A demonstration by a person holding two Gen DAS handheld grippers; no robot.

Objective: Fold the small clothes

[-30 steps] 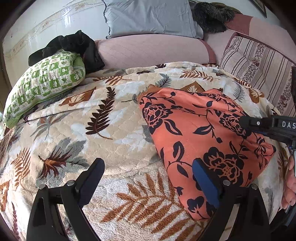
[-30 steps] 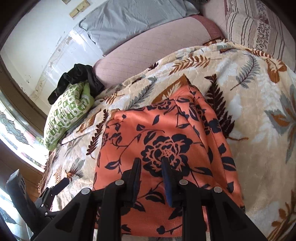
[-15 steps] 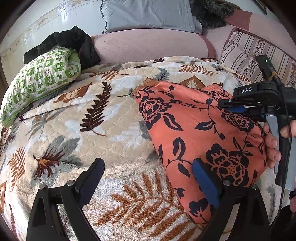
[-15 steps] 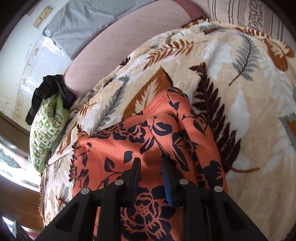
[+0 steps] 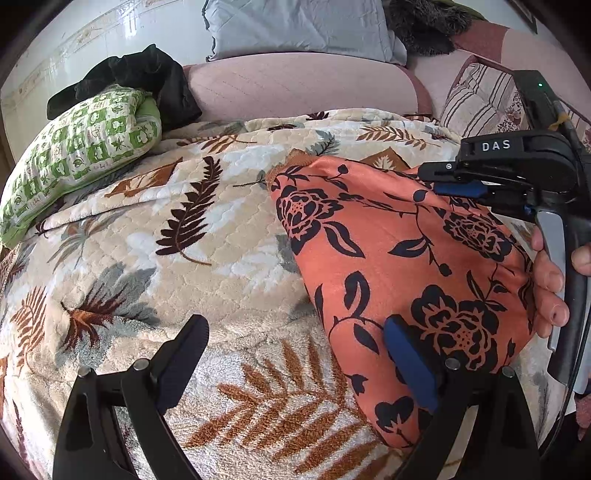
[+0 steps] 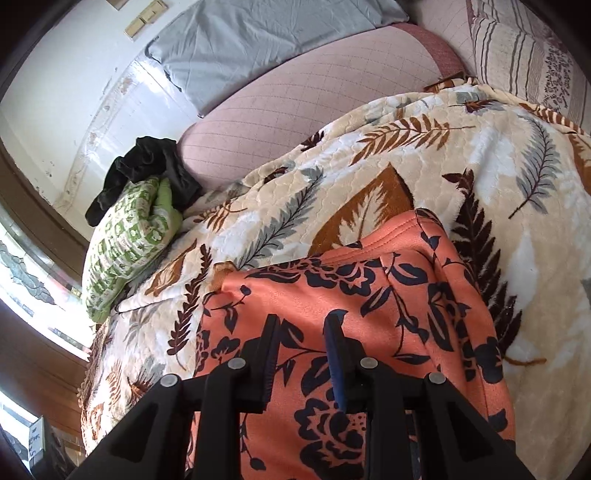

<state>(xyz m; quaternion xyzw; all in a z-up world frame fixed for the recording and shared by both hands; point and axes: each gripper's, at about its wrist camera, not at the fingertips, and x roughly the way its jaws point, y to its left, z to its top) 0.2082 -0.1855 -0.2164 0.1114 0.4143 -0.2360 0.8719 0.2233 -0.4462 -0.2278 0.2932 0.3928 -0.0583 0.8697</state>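
A bed covered by a cream leaf-print blanket (image 5: 207, 236) fills both views. At its far side lies a long pink bolster (image 5: 299, 88) with a grey pillow (image 5: 295, 26) behind it, and a striped cushion (image 5: 480, 99) sits toward 2 o'clock in the left wrist view. At 10 o'clock a green-and-white patterned pillow (image 5: 81, 144) rests on the blanket with a black garment (image 5: 136, 77) heaped against it.

The orange floral garment (image 5: 399, 258) lies on the blanket at 3 to 5 o'clock in the left wrist view, one corner pointing toward the bolster, its right-hand part raised off the blanket.

The left hand-held gripper (image 5: 295, 354) has its jaws spread wide and holds nothing; one finger is over bare blanket, the blue-padded one over the garment's near edge.

The right hand-held gripper (image 6: 301, 343) has its jaws narrowly apart over the orange cloth; whether cloth is pinched between them I cannot tell. A person's fingers (image 5: 550, 280) wrap its handle.
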